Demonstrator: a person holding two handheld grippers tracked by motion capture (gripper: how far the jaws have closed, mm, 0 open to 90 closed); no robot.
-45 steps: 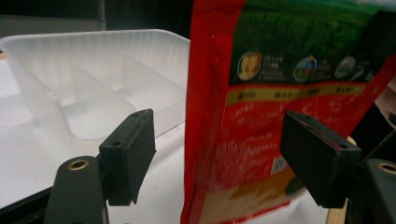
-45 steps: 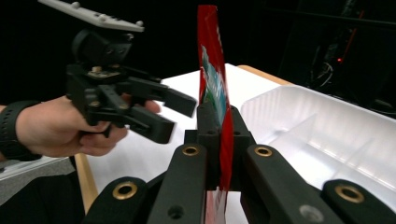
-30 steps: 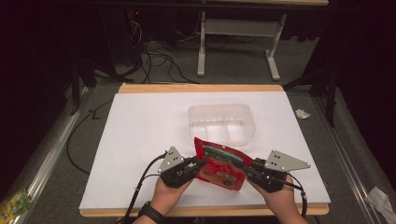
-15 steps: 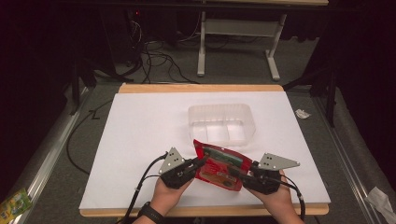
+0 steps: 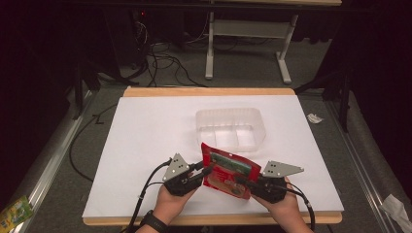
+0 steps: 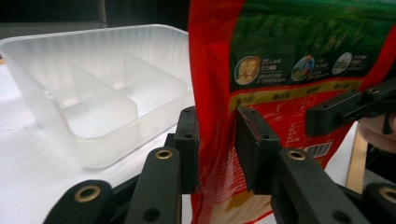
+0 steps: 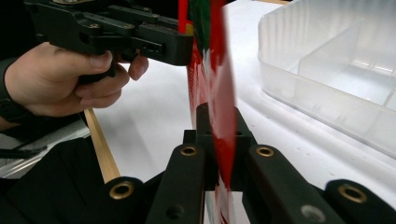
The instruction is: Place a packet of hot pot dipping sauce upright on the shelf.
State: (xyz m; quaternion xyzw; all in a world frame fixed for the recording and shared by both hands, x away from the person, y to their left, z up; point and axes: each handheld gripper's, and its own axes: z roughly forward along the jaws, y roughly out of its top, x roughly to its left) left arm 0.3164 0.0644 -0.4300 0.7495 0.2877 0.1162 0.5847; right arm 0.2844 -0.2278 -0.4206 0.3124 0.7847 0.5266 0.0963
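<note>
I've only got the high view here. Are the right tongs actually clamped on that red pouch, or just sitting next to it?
Observer: Clamped. In the right gripper view the right tongs are shut on the thin edge of the red pouch, which stands upright between them.
Operator: And the left tongs?
Observer: In the left gripper view the left tongs have their jaws apart, with the pouch's red side edge showing in the gap. I'd call them open.
Operator: Which face of the pouch is turned toward that camera?
Observer: The printed one with the barcode low on it.
</note>
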